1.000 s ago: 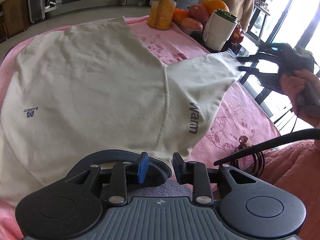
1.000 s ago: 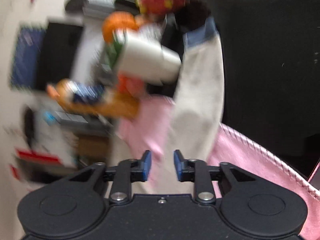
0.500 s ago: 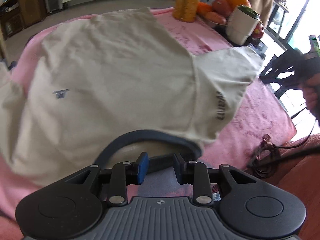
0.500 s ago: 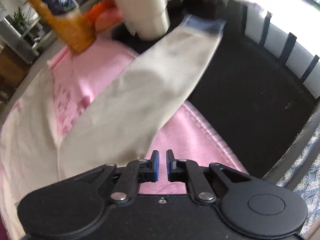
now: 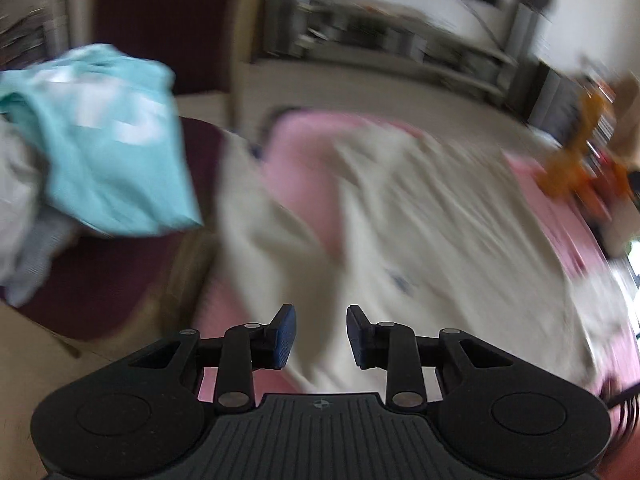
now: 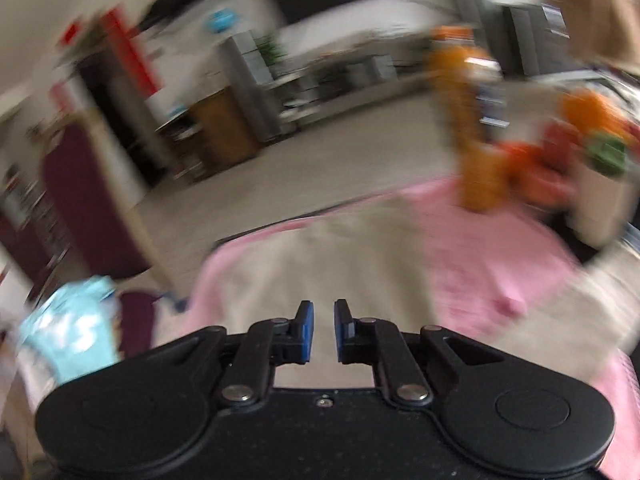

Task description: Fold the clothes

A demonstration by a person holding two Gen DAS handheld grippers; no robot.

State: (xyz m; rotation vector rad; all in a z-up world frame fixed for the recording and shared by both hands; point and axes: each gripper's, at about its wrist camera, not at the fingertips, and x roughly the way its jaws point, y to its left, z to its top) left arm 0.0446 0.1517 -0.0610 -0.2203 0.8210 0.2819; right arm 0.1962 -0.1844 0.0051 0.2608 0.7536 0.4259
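Both views are blurred by motion. A cream long-sleeved shirt (image 5: 440,240) lies spread on a pink cloth (image 5: 304,152) over the table. My left gripper (image 5: 321,336) hovers open over the shirt's near left edge, with nothing between its fingers. In the right wrist view the shirt (image 6: 340,256) lies ahead, and one sleeve (image 6: 580,312) trails off to the right. My right gripper (image 6: 324,330) is above the shirt's near edge, its jaws a narrow gap apart and holding nothing.
A teal garment (image 5: 112,152) lies on other clothes on a maroon chair (image 5: 100,288) left of the table. An orange bottle (image 6: 468,132), fruit (image 6: 560,168) and a white cup (image 6: 600,200) stand at the table's far right. Beyond lie bare floor and shelves.
Both grippers have swung left, bringing the chair and teal garment into view. The left gripper has opened wider. The right gripper has come off the sleeve, its jaws slightly further apart.
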